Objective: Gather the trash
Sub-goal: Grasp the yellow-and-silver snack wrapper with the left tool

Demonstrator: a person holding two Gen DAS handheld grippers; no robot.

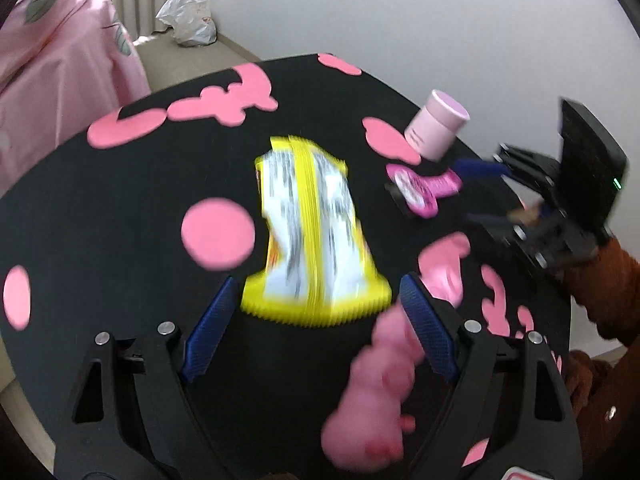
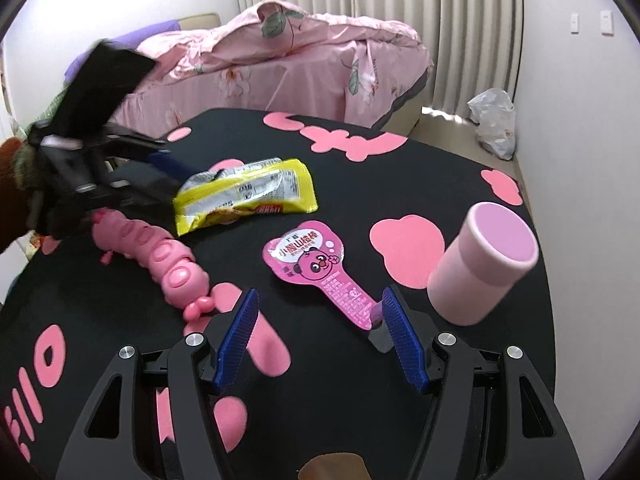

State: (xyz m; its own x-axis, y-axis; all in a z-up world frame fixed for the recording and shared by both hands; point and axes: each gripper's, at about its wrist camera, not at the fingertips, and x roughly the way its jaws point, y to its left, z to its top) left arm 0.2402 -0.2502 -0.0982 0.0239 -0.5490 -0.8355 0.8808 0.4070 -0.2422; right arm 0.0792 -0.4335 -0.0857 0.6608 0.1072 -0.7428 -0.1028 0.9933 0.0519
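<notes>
**Wrappers lying on the black table, both grippers spread wide**

Trash is sitting out in two pieces on the black table (image 2: 460,176) with its pink cut-out shapes. A yellow snack wrapper (image 1: 316,232), crumpled and torn open, is lying flat near the middle; no contents are showing in it. A pink bear-printed wrapper (image 2: 320,268) is lying flat beside it, its narrow tail pointing toward the right gripper.

The left gripper (image 1: 316,296) is hovering just at the near, serrated edge of the yellow wrapper, its jaws standing wide apart on either side of that edge and closing on nothing. The left wrist view is blurring, so I cannot tell whether the blue pads are touching the wrapper.

The right gripper (image 2: 318,304) is sitting low over the table with its jaws likewise parted and empty. The pink wrapper's tail is reaching in between them, close against the right-hand pad.

A pink cylindrical cup (image 2: 482,264) is standing upright just beside the right gripper; its top is showing a flat lilac surface, so its inside is staying hidden. A pink segmented caterpillar toy (image 2: 160,256) is lying between the two grippers. A white plastic bag (image 2: 494,122) is resting on the floor by the wall, its contents not visible.
</notes>
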